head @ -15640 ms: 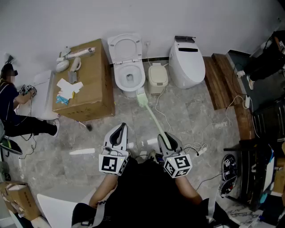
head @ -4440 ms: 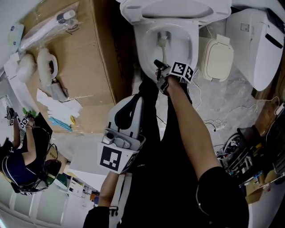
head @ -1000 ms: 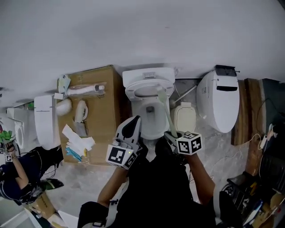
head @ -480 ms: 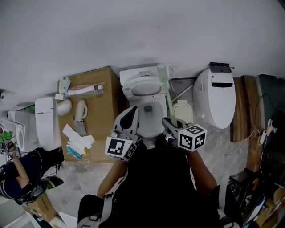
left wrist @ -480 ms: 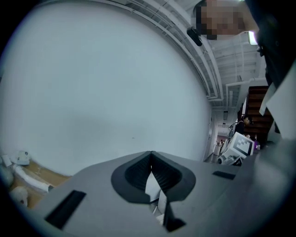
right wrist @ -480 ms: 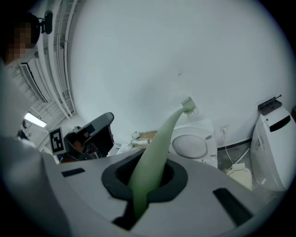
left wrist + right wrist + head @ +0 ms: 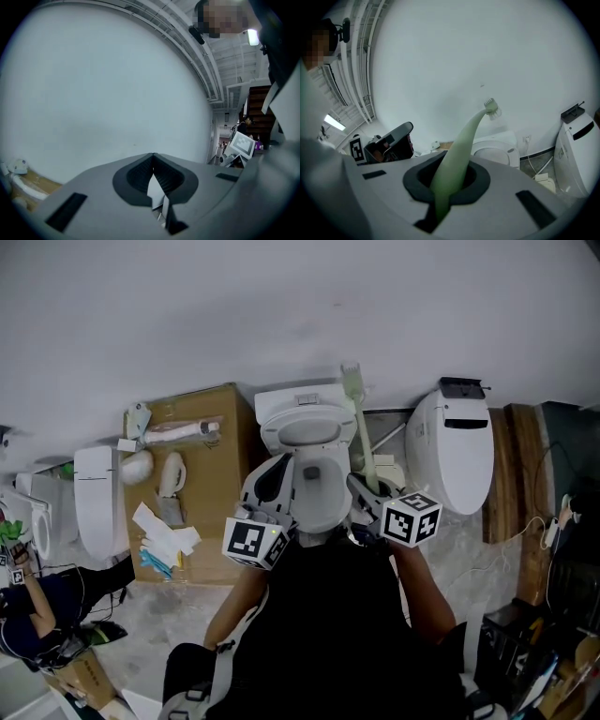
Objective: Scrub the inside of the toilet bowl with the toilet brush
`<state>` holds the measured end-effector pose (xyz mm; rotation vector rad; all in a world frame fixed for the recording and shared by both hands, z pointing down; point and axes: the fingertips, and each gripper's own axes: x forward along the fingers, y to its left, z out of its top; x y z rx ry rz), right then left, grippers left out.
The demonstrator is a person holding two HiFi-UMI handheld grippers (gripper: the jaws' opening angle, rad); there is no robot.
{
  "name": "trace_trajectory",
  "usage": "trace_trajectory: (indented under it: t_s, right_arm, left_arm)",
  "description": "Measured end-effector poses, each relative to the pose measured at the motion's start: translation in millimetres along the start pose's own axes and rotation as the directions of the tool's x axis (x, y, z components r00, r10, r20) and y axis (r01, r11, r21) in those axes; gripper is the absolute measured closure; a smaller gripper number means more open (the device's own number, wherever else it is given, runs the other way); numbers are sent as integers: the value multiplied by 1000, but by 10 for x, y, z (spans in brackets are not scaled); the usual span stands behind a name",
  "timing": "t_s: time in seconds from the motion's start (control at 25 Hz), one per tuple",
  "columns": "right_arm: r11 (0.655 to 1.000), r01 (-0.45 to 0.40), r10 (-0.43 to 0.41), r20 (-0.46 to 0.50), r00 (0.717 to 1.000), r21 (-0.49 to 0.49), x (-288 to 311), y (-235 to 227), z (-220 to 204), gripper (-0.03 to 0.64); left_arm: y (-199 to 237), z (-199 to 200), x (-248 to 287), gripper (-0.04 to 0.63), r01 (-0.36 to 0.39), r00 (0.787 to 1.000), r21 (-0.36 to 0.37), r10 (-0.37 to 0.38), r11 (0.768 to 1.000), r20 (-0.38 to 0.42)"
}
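Observation:
The white toilet stands against the wall with its seat up and its bowl open. My right gripper is shut on the handle of the pale green toilet brush. The brush slants upward, and its bristle head is in the air in front of the wall, above the cistern's right end. In the right gripper view the brush rises from the jaws to its head, with the toilet below. My left gripper hovers at the bowl's left side, shut and holding nothing; its tips meet.
A cardboard box with loose parts and papers sits left of the toilet. A second white toilet stands to the right, with a small bin between. A white cistern lies at the far left, near a seated person. Cables trail at the right.
My right gripper has risen and tipped the brush up, so its head went from over the bowl rim to high against the wall. My left gripper rose a little.

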<state>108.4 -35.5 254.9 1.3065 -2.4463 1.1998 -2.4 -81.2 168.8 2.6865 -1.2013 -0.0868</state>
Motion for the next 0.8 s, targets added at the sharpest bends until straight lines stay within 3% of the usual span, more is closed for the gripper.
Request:
trace_trajectory:
  t_s: [0.8]
  right_arm:
    - [1000,3,-3,-2,1000,4,22,-5,42,598]
  left_arm:
    - [-19,21,1,588,25,999,-3,-25,1000,21]
